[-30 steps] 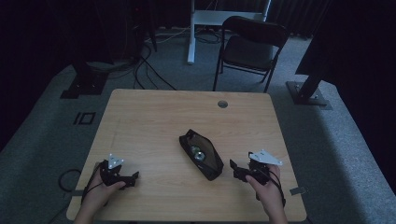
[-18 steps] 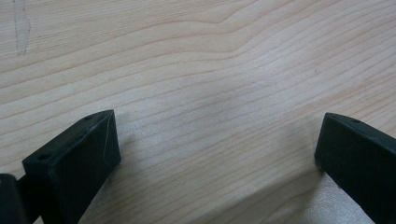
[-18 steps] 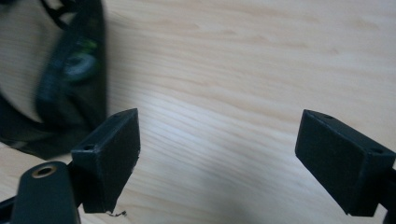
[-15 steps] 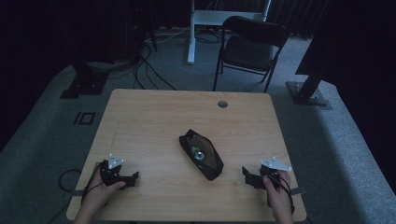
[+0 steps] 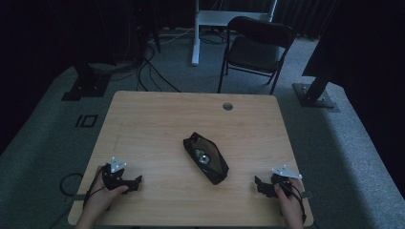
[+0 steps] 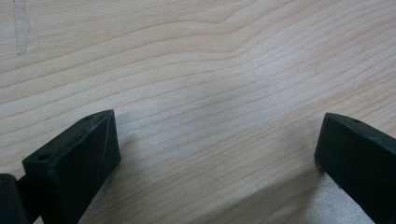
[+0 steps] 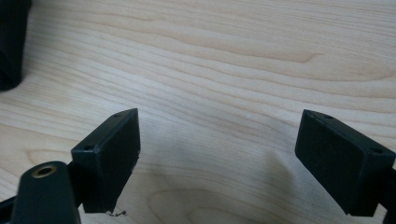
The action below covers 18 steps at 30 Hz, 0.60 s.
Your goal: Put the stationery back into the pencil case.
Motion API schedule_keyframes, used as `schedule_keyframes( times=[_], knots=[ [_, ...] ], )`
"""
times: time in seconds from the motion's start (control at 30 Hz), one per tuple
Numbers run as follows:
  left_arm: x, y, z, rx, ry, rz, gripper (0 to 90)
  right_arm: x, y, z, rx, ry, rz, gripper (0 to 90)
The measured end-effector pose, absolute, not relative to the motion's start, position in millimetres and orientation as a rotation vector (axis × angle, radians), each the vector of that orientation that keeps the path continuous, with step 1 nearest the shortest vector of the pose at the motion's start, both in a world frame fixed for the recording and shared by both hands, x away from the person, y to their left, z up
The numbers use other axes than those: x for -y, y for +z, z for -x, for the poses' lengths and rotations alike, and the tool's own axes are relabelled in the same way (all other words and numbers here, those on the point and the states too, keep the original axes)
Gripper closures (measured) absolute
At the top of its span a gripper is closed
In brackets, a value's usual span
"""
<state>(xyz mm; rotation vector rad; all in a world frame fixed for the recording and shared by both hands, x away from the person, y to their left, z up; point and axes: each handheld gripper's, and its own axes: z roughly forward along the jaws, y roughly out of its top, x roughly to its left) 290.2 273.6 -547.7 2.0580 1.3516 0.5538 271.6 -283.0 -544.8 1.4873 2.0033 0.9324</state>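
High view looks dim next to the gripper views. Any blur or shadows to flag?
High view: dim, soft, room edges near black, pouch interior barely readable. Left gripper view: bright table, sharp grain up top, jaws soft-edged, faint shadow between them. Right gripper view: similar brightness, jaw shadows on wood, pouch corner underexposed.

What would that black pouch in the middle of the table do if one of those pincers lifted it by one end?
The black pouch looks like soft fabric, lying flat with its top open, so it would probably sag rather than stay stiff. A small roundish object shows inside; lifted by one end, it might slide or spill out. Pushed, the pouch would likely slide rather than roll.
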Motion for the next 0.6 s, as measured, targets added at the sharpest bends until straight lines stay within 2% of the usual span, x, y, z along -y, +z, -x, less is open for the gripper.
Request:
schedule_keyframes(
  times=[0.6],
  knots=[
    [-273.6, -547.7, -290.2, -1.352, 0.554, -2.058, 0.2, 289.4, -552.0, -270.9, -2.12, 0.923, -1.407, 13.7]
  ],
)
